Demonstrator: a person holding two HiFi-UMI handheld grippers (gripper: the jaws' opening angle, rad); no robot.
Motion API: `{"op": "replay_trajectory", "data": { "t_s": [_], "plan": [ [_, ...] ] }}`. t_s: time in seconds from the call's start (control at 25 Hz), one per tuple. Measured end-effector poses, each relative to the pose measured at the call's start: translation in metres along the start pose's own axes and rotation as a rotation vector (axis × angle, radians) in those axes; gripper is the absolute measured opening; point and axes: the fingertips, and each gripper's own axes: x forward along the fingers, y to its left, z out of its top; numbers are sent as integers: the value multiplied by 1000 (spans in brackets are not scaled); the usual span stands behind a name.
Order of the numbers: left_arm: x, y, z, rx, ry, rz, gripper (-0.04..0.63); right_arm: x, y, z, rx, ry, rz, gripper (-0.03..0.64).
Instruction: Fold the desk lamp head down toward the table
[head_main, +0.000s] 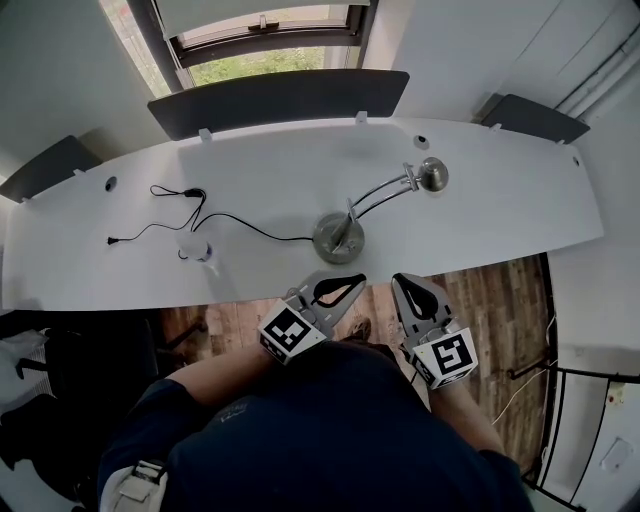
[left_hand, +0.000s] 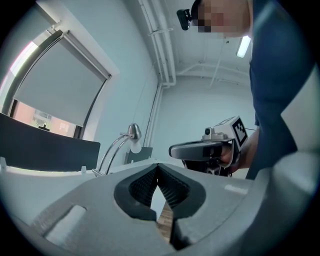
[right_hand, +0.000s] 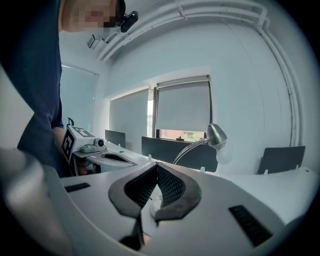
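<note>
A silver desk lamp stands on the white table (head_main: 500, 190), its round base (head_main: 338, 238) near the front edge. Two curved rods rise to the right and carry the small dome head (head_main: 433, 174), which is raised; it also shows in the left gripper view (left_hand: 134, 132) and the right gripper view (right_hand: 216, 135). My left gripper (head_main: 357, 283) hovers just off the table's front edge, in front of the base, shut and holding nothing. My right gripper (head_main: 402, 284) is beside it to the right, also shut and holding nothing. Neither touches the lamp.
A black cable (head_main: 215, 217) runs left from the lamp base across the table, past a small white object (head_main: 197, 250). Dark partition panels (head_main: 280, 98) line the table's far edge. A black chair (head_main: 60, 370) sits at the left over wood floor (head_main: 500, 300).
</note>
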Motion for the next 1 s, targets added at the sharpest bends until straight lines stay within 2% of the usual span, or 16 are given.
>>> {"op": "replay_trajectory", "data": {
  "t_s": [0.28, 0.4, 0.64, 0.84, 1.0],
  "plan": [
    [19, 24, 9, -18, 6, 72, 6, 14, -32, 9, -49, -10, 40, 9],
    [22, 39, 0, -1, 21, 139, 6, 18, -42, 15, -72, -10, 56, 11],
    [25, 65, -14, -1, 47, 235, 8, 30, -59, 24, -207, 26, 68, 11],
    [29, 79, -27, 21, 59, 262, 8, 39, -67, 26, -297, 46, 63, 11],
    [31, 90, -44, -4, 92, 287, 8, 45, -74, 27, -329, 60, 41, 11]
  ]
}}
